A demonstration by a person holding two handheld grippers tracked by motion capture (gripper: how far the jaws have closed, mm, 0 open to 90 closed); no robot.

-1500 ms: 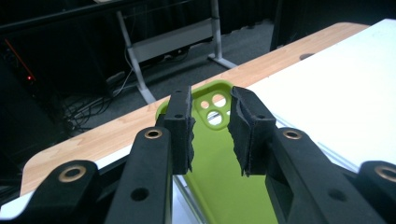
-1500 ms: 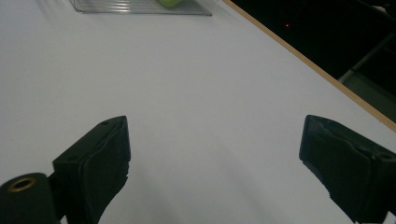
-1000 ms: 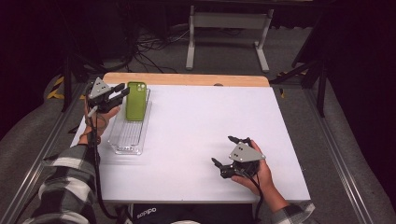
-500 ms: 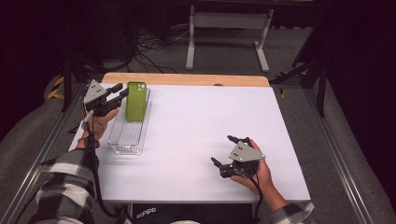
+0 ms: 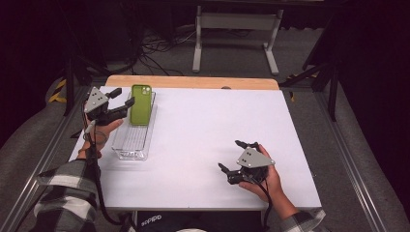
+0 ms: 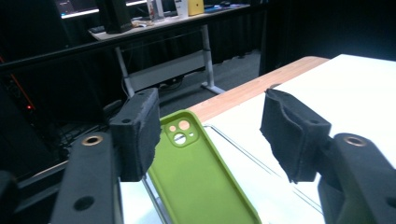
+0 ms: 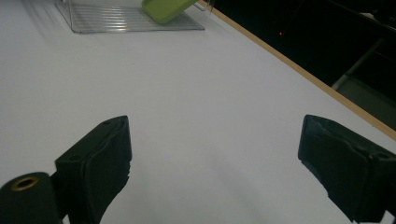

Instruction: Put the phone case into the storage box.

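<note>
White tabletop (image 5: 203,130) with wooden strip along far edge; dark floor, cables and grey stand legs beyond. Clear tray (image 5: 135,130) at left side of tabletop, long axis running away from the person, ribbed floor visible through clear walls. Green case (image 5: 141,104) in far end of tray, camera-cutout end up, tilted and leaning on tray's far rim, lower end down inside tray. Same case (image 6: 196,172) seen in left gripper view slanting between and beyond the two pads, touching neither as far as can be told. Left tongs (image 5: 121,103) at left edge of tabletop, just beside case and tray's far end, raised off the surface, held level and aimed at case; jaws partly apart, just been opening, nothing gripped, case free of the pads. Left hand under the tongs, plaid sleeve behind it at bottom left. Right tongs (image 5: 233,157) at near right of tabletop, well apart from tray, low over bare white surface, aimed left; jaws wide, nothing between them. Right gripper view: both pads spread over bare tabletop, tray (image 7: 126,18) and case (image 7: 168,9) far off at top edge.
</note>
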